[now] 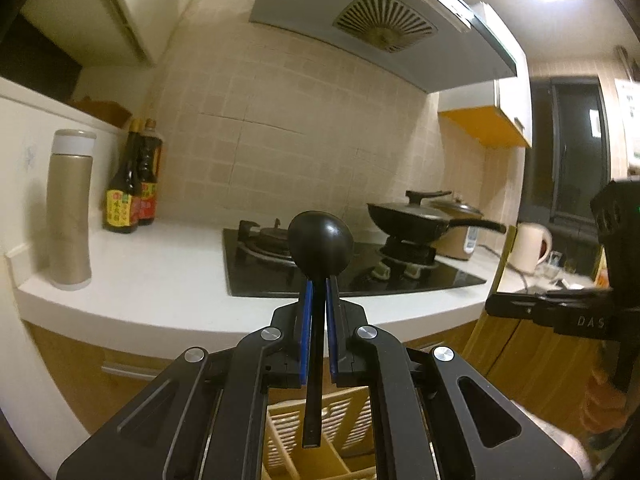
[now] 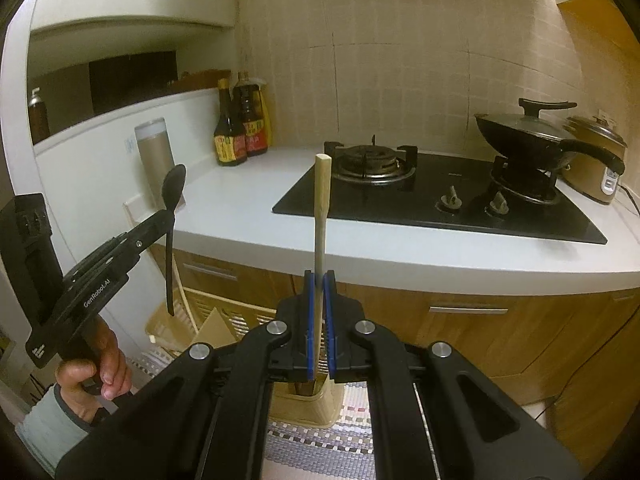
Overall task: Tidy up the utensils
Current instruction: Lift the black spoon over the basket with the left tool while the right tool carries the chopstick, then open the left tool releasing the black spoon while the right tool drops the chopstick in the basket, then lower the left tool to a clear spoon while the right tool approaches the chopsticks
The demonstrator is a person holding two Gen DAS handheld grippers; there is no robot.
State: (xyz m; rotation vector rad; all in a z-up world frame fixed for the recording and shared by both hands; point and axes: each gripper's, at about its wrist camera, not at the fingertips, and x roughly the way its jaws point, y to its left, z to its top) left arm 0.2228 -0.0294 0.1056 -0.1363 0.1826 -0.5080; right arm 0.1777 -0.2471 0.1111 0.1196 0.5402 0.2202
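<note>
My left gripper (image 1: 318, 288) is shut on a black spoon (image 1: 320, 242), held upright with the bowl up and the handle hanging down over a beige slotted basket (image 1: 340, 424). The spoon also shows in the right wrist view (image 2: 174, 188), held by the left gripper (image 2: 166, 216). My right gripper (image 2: 319, 276) is shut on a pale wooden utensil handle (image 2: 321, 200), upright. Its lower end hangs over a beige utensil holder (image 2: 304, 404) below the gripper. The basket (image 2: 208, 316) stands at the lower left there.
A white counter (image 2: 248, 208) carries a black gas hob (image 2: 436, 196), a lidded black pan (image 2: 532, 132), a rice cooker (image 2: 600, 148), sauce bottles (image 2: 240, 124) and a gold flask (image 1: 70, 208). Wooden cabinets (image 2: 480, 320) are below. A checked mat (image 2: 320, 448) lies under the holder.
</note>
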